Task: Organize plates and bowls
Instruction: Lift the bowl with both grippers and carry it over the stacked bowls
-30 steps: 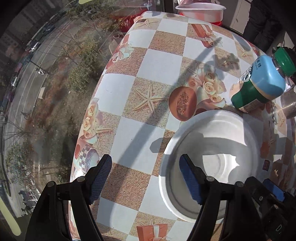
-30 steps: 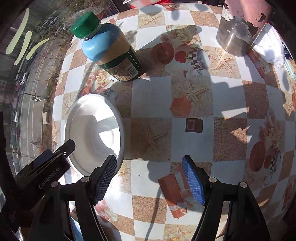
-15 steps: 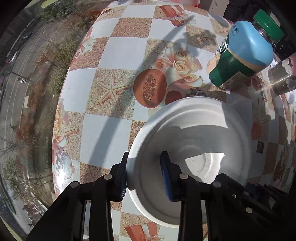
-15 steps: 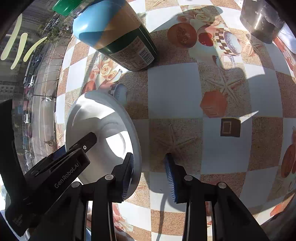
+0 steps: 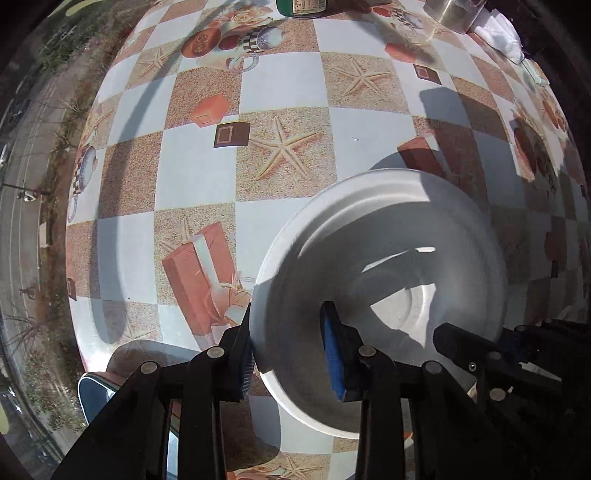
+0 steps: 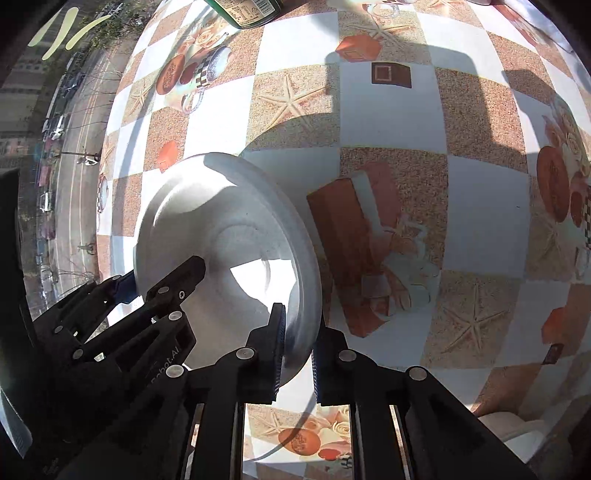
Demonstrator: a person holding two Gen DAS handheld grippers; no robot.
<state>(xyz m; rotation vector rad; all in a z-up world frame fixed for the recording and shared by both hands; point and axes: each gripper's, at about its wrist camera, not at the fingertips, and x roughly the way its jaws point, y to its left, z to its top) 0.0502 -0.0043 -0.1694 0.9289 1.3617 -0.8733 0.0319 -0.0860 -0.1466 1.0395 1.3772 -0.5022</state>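
A white plate (image 5: 388,258) is held in the air over the patterned table (image 5: 207,177), tilted. My left gripper (image 5: 288,350) is shut on its left rim, one blue pad inside the plate and one outside. My right gripper (image 6: 297,343) is shut on the opposite rim of the same plate (image 6: 221,221). The right gripper also shows in the left wrist view (image 5: 491,354), at the plate's right edge. The left gripper shows in the right wrist view (image 6: 147,295), at the plate's left edge.
A green bottle (image 5: 301,5) and a metal can (image 5: 452,14) stand at the far side of the table. A white cloth (image 5: 498,35) lies at the far right. The table's left edge (image 5: 74,229) drops off to a street far below.
Both grippers closed on the plate's rims. The plate has been lifted and carried toward the near side, away from the bottle, which has slid to the top of both views.
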